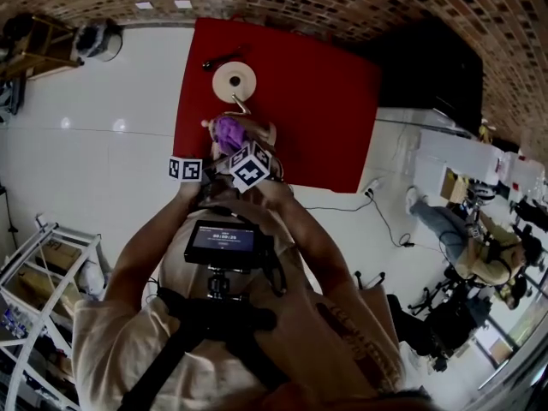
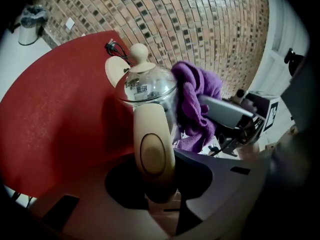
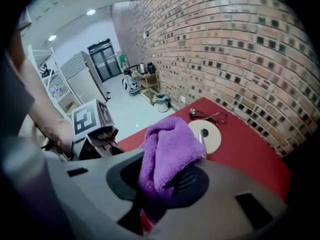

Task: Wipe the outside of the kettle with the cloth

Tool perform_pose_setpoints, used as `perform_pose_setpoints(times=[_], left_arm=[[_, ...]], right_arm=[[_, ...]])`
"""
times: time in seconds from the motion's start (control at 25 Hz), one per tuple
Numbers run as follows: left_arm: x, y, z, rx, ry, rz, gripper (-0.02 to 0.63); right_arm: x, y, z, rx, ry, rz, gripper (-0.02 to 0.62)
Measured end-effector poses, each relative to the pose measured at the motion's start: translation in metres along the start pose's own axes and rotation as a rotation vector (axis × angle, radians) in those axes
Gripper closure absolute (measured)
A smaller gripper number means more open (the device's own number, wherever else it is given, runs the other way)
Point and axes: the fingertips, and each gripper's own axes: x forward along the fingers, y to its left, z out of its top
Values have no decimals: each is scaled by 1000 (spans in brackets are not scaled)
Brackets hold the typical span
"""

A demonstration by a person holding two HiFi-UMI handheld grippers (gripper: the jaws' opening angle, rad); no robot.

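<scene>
Left tongs (image 2: 154, 186) are closed narrowly on the kettle's cream handle (image 2: 152, 149), holding the kettle (image 2: 150, 86) over the red counter (image 2: 55, 119). Right tongs (image 3: 159, 184) pinch the purple cloth (image 2: 196, 104), which sits at the kettle's three o'clock, seemingly against its glass.

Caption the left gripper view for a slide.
Left gripper clamps the cream handle of a glass kettle; right gripper holds a purple cloth at its side, above a red table.

Red table (image 1: 325, 101), round cream base (image 1: 234, 81), black cord (image 3: 207, 116), brick wall (image 3: 225, 44), bin (image 3: 161, 102)
</scene>
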Motion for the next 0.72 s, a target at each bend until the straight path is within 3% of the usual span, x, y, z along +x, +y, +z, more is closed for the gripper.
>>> perform_pose_setpoints(times=[0.2, 0.32, 0.44, 0.56, 0.64, 0.72], left_arm=[[1, 0, -1, 57, 37, 19, 506], [2, 2, -8, 99, 64, 39, 512], [3, 0, -7, 118, 82, 48, 514], [1, 3, -7, 114, 83, 55, 515], [1, 1, -7, 132, 90, 63, 517], [3, 0, -7, 132, 89, 64, 518]], right_arm=[[-33, -62, -107, 295, 42, -75, 492], [-39, -82, -144, 330, 118, -122, 492], [-50, -89, -106, 319, 31, -112, 495], [-46, -63, -21, 244, -124, 14, 495], [-25, -34, 17, 168, -150, 112, 494], [-6, -16, 30, 122, -130, 175, 494]])
